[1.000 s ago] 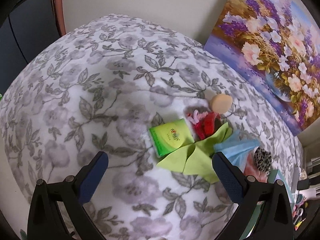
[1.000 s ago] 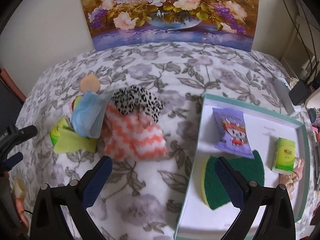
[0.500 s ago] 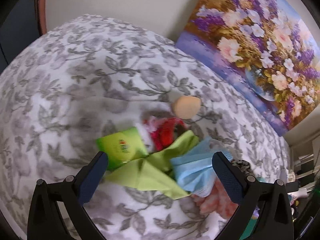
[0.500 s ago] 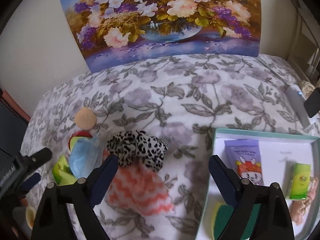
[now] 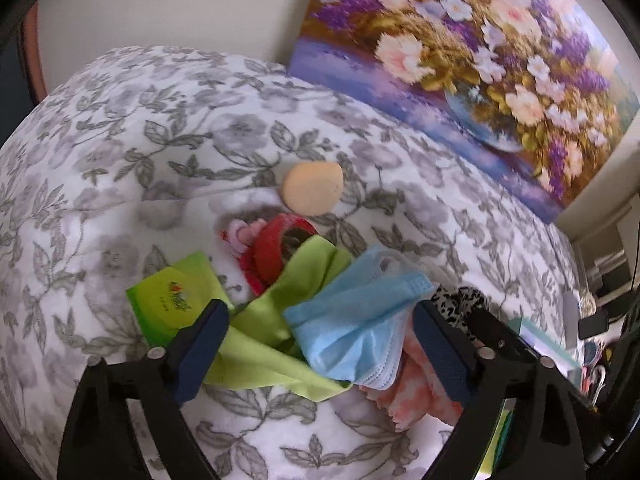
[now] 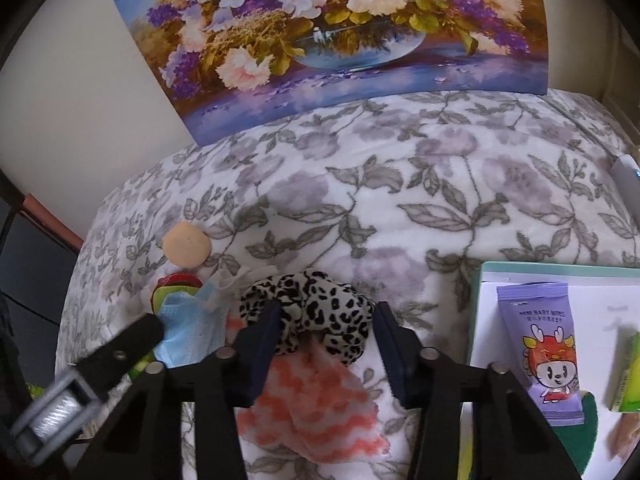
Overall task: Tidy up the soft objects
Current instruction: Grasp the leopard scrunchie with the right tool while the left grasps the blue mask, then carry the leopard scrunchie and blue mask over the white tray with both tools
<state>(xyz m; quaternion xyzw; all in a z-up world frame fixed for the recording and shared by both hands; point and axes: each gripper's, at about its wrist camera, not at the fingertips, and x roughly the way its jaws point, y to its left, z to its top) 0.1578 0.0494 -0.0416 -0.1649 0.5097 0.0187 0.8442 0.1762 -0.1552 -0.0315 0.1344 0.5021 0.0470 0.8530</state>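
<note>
On the flowered blanket lies a pile of soft things. My left gripper [image 5: 320,344] hangs over its near side, jaws wide and closing, with a blue face mask [image 5: 352,320] and a lime green cloth [image 5: 272,320] between the pads, which press on nothing. My right gripper [image 6: 326,340] straddles a leopard-print scrunchie [image 6: 316,308], its jaws closing around it without a firm squeeze. Under the scrunchie lies an orange-and-white striped cloth [image 6: 312,400]. A green tissue pack [image 5: 172,300], a red ring [image 5: 280,248] and a peach puff [image 5: 312,194] sit beyond.
A teal-rimmed white tray [image 6: 484,276] at the right holds a purple wipes pack [image 6: 540,344], a green sponge [image 6: 588,440] and a green pack [image 6: 628,376]. A flower painting [image 6: 332,40] leans on the wall behind. The left gripper's finger [image 6: 120,344] pokes in beside the mask.
Both grippers have moved in closer over the pile. The right jaws have narrowed a lot, now around the leopard scrunchie. The left jaws have narrowed a little, with the mask between them.
</note>
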